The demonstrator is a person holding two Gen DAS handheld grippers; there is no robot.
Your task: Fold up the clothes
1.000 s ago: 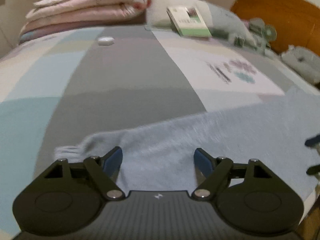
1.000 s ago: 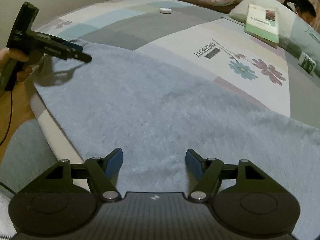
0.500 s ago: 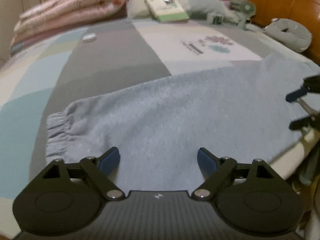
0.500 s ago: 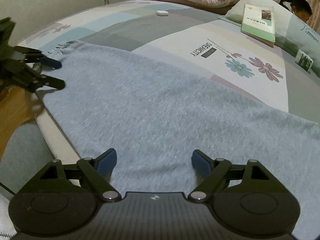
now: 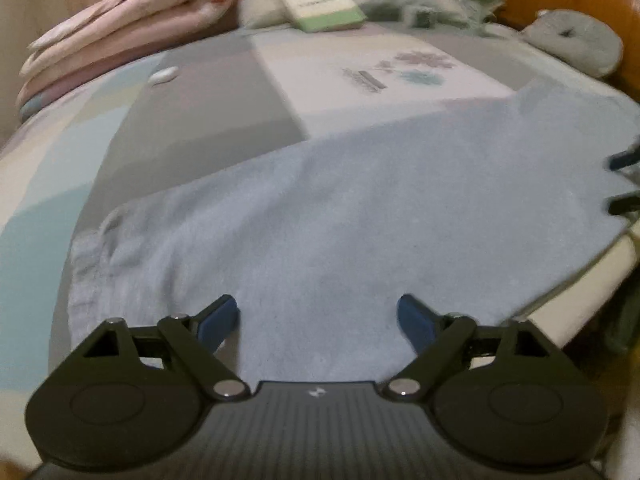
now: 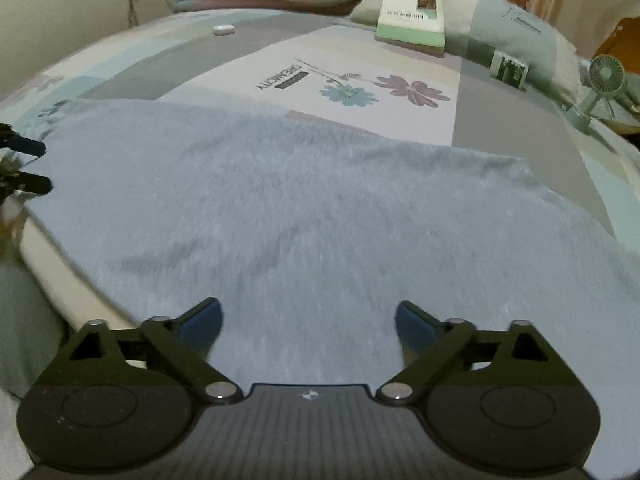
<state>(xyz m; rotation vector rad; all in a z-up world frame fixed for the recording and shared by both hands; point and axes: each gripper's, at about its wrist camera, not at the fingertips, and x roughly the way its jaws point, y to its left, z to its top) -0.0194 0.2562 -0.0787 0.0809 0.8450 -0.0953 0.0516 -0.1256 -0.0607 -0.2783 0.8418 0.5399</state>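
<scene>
Both tools, left (image 5: 318, 316) and right (image 6: 308, 318), open empty over blue garment (image 6: 300, 216); bedsheet (image 6: 404, 60) beyond reads "DREAMCITY".

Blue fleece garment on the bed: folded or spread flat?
Spread. The blue fleece garment lies flat in one layer along the bed edge, elastic cuff at one end, no fold visible.

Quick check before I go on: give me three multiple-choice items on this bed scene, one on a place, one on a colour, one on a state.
1. Where does the book lie?
A. on a pillow
B. on the garment
C. on the floor

2. What colour is the garment?
A. pink
B. light blue
C. green

3. How does the garment lie?
A. rolled up
B. hanging off a gripper
C. spread flat on the bed

Key: 1 A, it rests on the pillow at the head; 2 B, pale blue fleece; 3 C, no fingers touch it.
</scene>
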